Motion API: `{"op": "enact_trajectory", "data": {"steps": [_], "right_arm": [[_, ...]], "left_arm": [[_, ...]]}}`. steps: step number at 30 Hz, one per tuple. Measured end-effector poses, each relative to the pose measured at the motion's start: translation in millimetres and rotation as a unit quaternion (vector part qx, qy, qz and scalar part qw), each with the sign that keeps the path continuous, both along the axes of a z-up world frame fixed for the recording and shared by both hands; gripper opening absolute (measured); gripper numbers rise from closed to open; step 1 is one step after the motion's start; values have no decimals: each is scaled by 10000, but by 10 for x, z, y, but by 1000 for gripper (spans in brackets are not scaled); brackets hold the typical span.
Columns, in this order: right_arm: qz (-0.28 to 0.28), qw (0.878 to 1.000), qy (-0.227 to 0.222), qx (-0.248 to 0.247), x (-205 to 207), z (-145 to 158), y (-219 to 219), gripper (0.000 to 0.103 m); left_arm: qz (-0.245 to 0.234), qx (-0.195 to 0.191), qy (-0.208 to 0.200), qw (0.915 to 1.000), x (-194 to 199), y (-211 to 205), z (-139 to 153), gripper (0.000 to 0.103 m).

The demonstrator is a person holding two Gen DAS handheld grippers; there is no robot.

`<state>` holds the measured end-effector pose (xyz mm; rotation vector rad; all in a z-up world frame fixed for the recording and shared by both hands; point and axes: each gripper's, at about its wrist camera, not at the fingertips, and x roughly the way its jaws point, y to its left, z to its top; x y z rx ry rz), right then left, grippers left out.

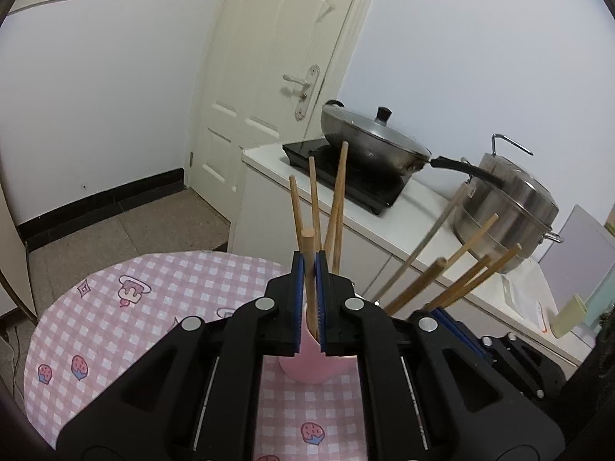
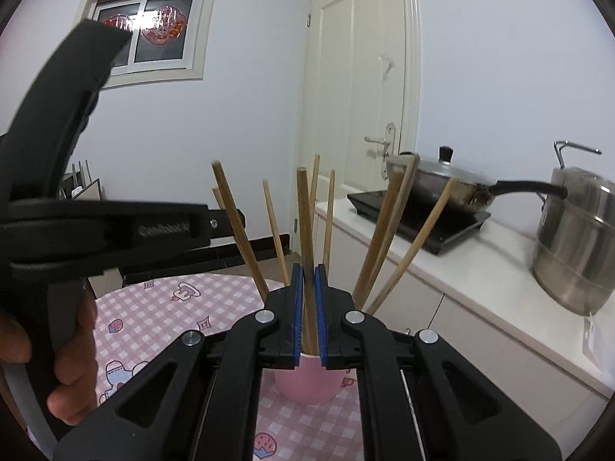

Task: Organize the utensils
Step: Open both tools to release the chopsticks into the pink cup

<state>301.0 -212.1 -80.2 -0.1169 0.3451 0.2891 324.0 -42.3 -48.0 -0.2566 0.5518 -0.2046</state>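
Nearby, wok (image 1: 374, 140) and steel pot (image 1: 507, 213); chopsticks (image 2: 307, 230) foremost

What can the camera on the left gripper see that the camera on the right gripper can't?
Only the left wrist view shows the floor by the door and the right gripper from the side. Only the right wrist view shows the window and a hand holding the left gripper's handle. Both show a gripper shut on a wooden chopstick over the pink cup, the pink checked tablecloth, the lidded wok and the steel pot.
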Motion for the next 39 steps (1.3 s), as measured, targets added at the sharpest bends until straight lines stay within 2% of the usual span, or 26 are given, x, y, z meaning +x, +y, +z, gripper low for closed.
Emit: {"op": "enact_trajectory", "data": {"steps": [4,16,19,20,21,27,29,30,31,32,39], "right_arm": [[-29,9998,178,112,60,-58,-39,5],[-79,9990,231,371,41,-28,-137,7],[-63,9990,173,399,-19,2,-140,16],[-61,9990,157,409,-32,13,-138,24],[-53,9990,126,432,-63,38,-141,26],[-18,9990,49,439,-215,124,-132,29],[-23,9990,24,455,-274,157,-139,29],[-24,9989,10,464,-299,168,-141,30],[-26,9989,0,477,-332,183,-145,30],[-26,9988,-6,495,-369,199,-149,30],[-53,9981,1,608,-572,268,-169,35]], "left_arm": [[-68,6,129,9999,17,-4,-31,7],[-120,61,167,9998,-96,5,14,7],[-156,73,140,9998,-160,3,61,7],[-168,92,130,9997,-179,-1,74,7],[-178,115,125,9997,-203,-2,89,7],[-222,204,66,9995,-348,14,168,7],[-226,264,23,9994,-425,26,191,19],[-220,273,-14,9994,-463,34,199,47],[-195,260,-85,9994,-513,50,208,65],[-120,277,-208,9993,-582,68,224,65],[27,569,-389,9976,-885,105,323,65]]}}
